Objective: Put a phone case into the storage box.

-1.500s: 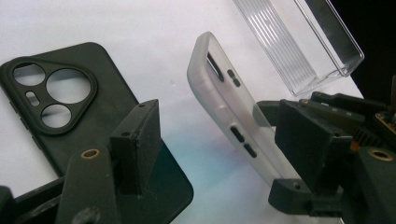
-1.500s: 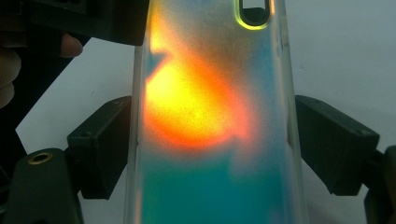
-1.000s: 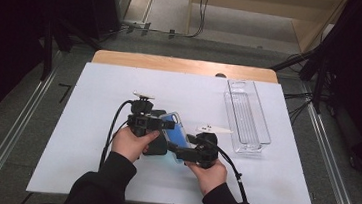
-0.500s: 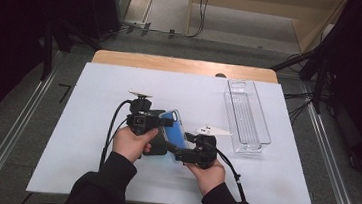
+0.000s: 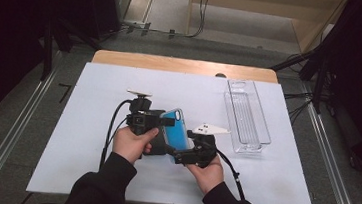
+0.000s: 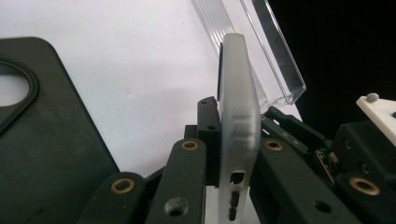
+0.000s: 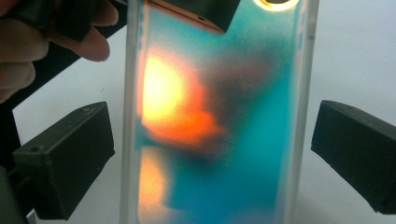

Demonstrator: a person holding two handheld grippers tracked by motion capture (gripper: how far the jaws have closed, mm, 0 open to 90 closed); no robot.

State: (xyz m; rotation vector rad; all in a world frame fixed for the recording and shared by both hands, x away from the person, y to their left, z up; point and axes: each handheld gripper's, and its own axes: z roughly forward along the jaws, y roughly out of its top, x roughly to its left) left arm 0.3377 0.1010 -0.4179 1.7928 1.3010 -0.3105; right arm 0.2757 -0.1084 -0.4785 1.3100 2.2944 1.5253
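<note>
Phone case (image 5: 178, 130) teal with orange blotch; tray (image 5: 246, 114) clear.

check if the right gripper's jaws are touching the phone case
Apart. In the right gripper view the right gripper has just opened its jaws, and white table shows between each jaw and the edges of the teal phone case.

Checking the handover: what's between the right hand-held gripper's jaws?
The phone case, clear of both open jaws in the right gripper view; the left hand-held gripper clamps its edge.
</note>
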